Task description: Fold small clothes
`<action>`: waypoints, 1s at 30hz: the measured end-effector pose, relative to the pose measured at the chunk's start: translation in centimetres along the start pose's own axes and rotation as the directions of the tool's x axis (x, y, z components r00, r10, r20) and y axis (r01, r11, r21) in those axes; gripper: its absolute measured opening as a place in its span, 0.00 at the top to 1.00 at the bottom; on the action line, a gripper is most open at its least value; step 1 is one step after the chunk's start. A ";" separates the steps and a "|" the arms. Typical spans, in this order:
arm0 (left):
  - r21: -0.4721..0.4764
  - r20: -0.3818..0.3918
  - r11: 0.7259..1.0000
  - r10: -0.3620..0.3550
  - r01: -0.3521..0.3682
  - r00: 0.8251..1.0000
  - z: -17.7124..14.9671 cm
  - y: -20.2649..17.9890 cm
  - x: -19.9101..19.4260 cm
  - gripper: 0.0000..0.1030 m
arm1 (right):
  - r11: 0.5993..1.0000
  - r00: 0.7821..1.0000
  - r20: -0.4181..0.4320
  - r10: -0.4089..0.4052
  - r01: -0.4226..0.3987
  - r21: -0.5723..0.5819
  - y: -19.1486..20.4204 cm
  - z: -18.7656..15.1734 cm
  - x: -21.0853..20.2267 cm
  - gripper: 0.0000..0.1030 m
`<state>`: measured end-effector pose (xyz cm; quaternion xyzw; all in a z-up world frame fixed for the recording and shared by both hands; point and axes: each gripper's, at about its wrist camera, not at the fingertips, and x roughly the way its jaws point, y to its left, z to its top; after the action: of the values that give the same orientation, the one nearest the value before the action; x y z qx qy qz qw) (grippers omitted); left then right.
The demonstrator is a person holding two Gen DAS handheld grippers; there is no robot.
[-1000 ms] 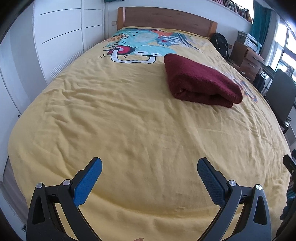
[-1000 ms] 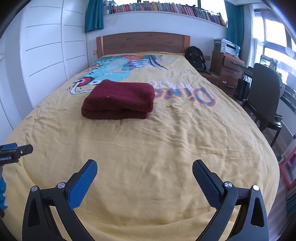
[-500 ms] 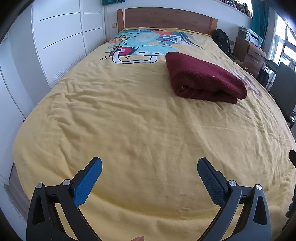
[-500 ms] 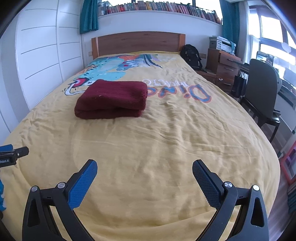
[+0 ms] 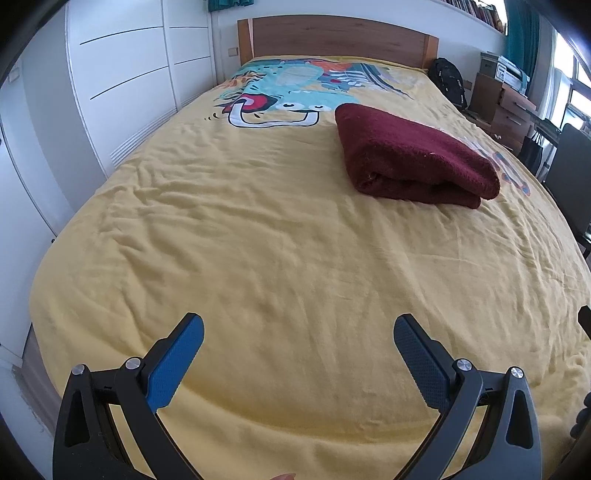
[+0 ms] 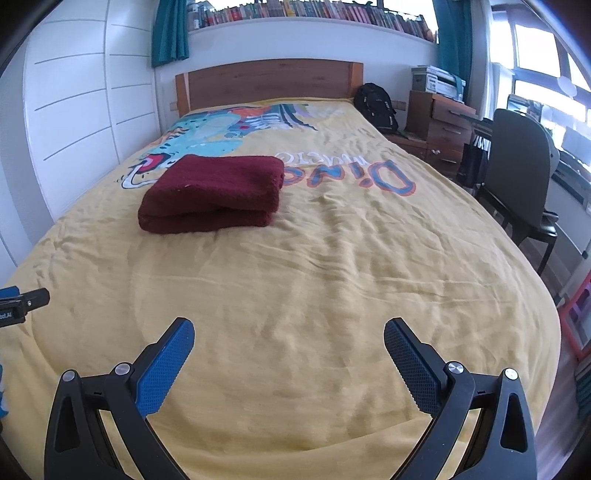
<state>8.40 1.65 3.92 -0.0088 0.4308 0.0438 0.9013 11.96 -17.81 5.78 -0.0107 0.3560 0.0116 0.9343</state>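
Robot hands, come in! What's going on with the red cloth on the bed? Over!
Left gripper open, empty. Right gripper open, empty. Dark red cloth folded on yellow bedspread, untouched. Nothing in the way.

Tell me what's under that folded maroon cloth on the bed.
The folded maroon cloth rests directly on the yellow bedspread, overlapping the edge of its dinosaur print. Whatever print lies beneath it is covered.

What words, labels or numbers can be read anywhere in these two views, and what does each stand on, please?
"DiNO": large upside-down letters on the yellow bedspread.
Smaller word above it on the bedspread: unreadable.
White label on the left gripper: cut off, unreadable.
Book spines on the shelf: too small.
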 end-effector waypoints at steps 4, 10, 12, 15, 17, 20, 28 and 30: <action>0.003 -0.002 1.000 0.003 -0.003 1.000 0.0 -0.1 0.2 0.01 | 1.000 1.000 0.001 -0.005 0.005 0.004 -0.2 0.0 -0.1 0.00; 0.005 0.002 1.000 0.010 -0.010 1.000 0.1 -0.1 0.3 0.01 | 1.000 1.000 0.002 -0.007 0.007 0.005 -0.3 0.0 -0.1 0.00; 0.006 0.002 1.000 0.011 -0.011 1.000 0.1 -0.1 0.3 0.01 | 1.000 1.000 0.002 -0.008 0.008 0.005 -0.3 0.0 -0.1 0.00; 0.004 0.002 1.000 0.011 -0.011 1.000 0.0 -0.2 0.3 0.01 | 1.000 1.000 0.003 -0.008 0.008 0.006 -0.4 0.0 -0.1 0.00; 0.005 0.003 1.000 0.010 -0.010 1.000 0.1 -0.2 0.3 0.01 | 1.000 1.000 0.004 -0.009 0.009 0.005 -0.4 0.1 0.0 0.00; 0.006 0.004 1.000 0.010 -0.010 1.000 0.2 -0.1 0.4 0.01 | 1.000 1.000 0.006 -0.009 0.009 0.006 -0.4 0.2 0.0 0.00; 0.009 0.007 1.000 0.014 -0.014 1.000 0.5 -0.1 0.4 0.01 | 1.000 1.000 0.008 -0.009 0.009 0.006 -0.4 0.3 0.0 0.00; 0.008 0.007 1.000 0.014 -0.014 1.000 0.5 0.0 0.4 0.01 | 1.000 1.000 0.009 -0.009 0.008 0.006 -0.4 0.4 0.0 0.00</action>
<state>8.99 1.65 3.91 -0.0017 0.4280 0.0484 0.9025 12.17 -18.16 6.08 -0.0093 0.3518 0.0066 0.9360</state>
